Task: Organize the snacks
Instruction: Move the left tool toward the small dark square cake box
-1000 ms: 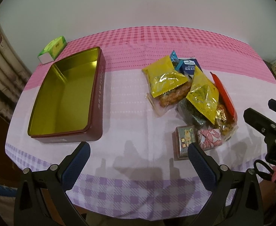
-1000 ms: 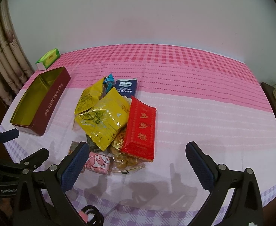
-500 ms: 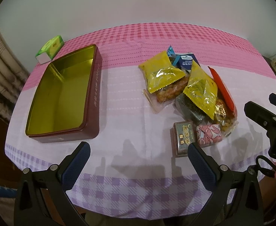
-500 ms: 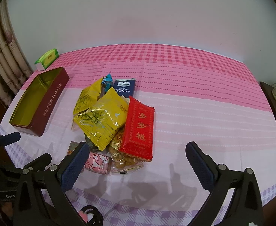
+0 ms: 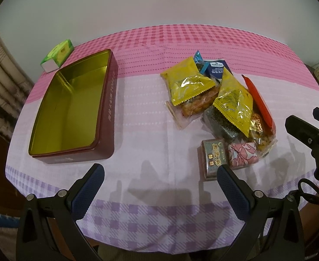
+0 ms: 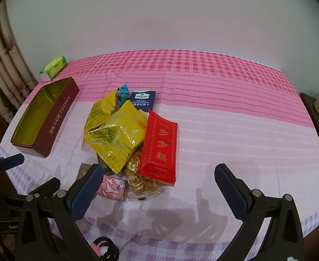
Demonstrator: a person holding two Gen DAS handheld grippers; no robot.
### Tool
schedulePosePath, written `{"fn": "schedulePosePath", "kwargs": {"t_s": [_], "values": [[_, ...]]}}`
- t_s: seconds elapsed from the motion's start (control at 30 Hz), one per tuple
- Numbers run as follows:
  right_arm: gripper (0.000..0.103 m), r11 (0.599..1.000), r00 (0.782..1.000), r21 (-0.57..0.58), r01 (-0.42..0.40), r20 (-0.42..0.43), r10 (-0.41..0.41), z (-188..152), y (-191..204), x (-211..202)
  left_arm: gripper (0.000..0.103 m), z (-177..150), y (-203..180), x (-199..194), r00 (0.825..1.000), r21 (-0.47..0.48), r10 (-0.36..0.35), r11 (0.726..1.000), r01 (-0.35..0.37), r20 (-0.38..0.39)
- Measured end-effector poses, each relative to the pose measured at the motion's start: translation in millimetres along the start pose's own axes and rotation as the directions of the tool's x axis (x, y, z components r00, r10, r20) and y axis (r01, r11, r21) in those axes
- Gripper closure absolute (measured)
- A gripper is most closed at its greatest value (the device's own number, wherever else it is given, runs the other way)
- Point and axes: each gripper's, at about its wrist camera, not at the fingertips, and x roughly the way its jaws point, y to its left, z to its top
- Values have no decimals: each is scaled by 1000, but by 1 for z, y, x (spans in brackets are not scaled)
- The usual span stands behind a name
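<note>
Hovering over the near edge of the tabletop (image 5: 150,134), the left gripper (image 5: 160,175) and the right gripper (image 6: 158,175) are both gaping wide, holding nothing. Just beyond them a pink floral packet (image 6: 112,186) and a small teal box (image 5: 213,157) are fronting the snack heap, where two glossy yellow packets (image 6: 118,137) are overlapping a red packet (image 6: 160,145) with gold characters. Left of the heap, well apart, a maroon toffee tin (image 5: 72,111) is sitting open, its gold inside bare. Farther back, a green box (image 5: 58,55) is resting.
</note>
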Motion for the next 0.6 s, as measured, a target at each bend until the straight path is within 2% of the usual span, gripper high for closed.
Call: {"fn": "schedulePosePath", "kwargs": {"t_s": [0.6], "values": [[1, 1000, 1000, 28, 8, -9, -7, 0, -6, 1, 0, -1, -2, 6, 1000, 6, -5, 1000, 5, -12]]}}
